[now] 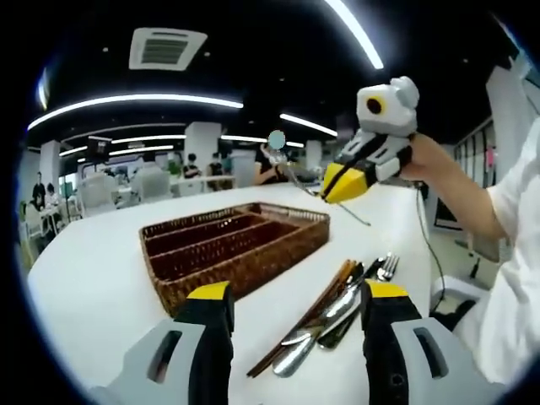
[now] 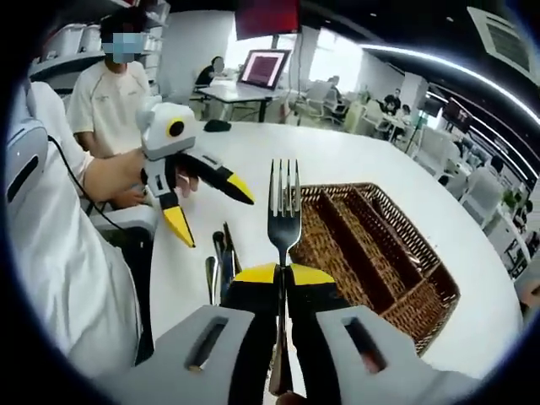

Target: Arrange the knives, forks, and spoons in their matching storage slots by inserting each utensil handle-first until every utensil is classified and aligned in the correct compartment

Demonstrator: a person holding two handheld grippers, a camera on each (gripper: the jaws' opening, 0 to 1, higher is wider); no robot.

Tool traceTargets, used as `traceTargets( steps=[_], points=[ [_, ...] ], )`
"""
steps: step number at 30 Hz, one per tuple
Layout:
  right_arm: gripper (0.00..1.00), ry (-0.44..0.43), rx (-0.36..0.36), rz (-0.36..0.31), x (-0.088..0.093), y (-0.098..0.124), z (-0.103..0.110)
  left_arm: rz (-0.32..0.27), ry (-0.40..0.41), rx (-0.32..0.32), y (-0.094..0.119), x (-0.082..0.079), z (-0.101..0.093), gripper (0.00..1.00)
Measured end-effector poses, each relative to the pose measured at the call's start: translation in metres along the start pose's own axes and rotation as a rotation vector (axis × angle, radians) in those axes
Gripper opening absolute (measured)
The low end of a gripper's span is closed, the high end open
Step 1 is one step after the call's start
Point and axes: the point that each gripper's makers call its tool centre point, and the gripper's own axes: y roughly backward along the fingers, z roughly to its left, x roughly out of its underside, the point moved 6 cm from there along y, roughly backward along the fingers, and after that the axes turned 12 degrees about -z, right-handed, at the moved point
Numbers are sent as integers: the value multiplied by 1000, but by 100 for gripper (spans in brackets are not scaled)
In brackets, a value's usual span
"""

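White tabletop (image 1: 93, 278) carries a wicker tray (image 2: 422, 304) beside the loose cutlery (image 1: 325, 316). Right gripper (image 2: 283, 272) clenches a fork (image 2: 283, 215), tines up and forward, its long axis along the jaws. Left gripper (image 1: 295, 295) hangs released above the pile. To slot it well, turn the handle toward a compartment first.

No legible text, label, brand, number or sign appears in the left gripper view or the right gripper view. The monitor (image 2: 264, 67) on a desk in the background of the right gripper view shows a lit reddish screen, but any characters on it are too small and blurred to read. The dark hanging panel (image 2: 267, 17) above that monitor is likewise plain to the eye, with no readable marking on its face.
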Motion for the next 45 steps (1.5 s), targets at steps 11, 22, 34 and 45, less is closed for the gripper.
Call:
traceTargets(
  steps=[11, 22, 34, 45],
  points=[
    [2, 22, 1, 20, 3, -12, -32, 5, 12, 5, -5, 5, 1, 62],
    [2, 57, -1, 41, -4, -30, -62, 5, 23, 19, -14, 5, -1, 63],
    [2, 80, -7, 74, -8, -50, -92, 15, 27, 27, -17, 5, 3, 66],
    [2, 110, -50, 135, -1, -80, -103, 33, 35, 6, -17, 9, 5, 70]
  ],
)
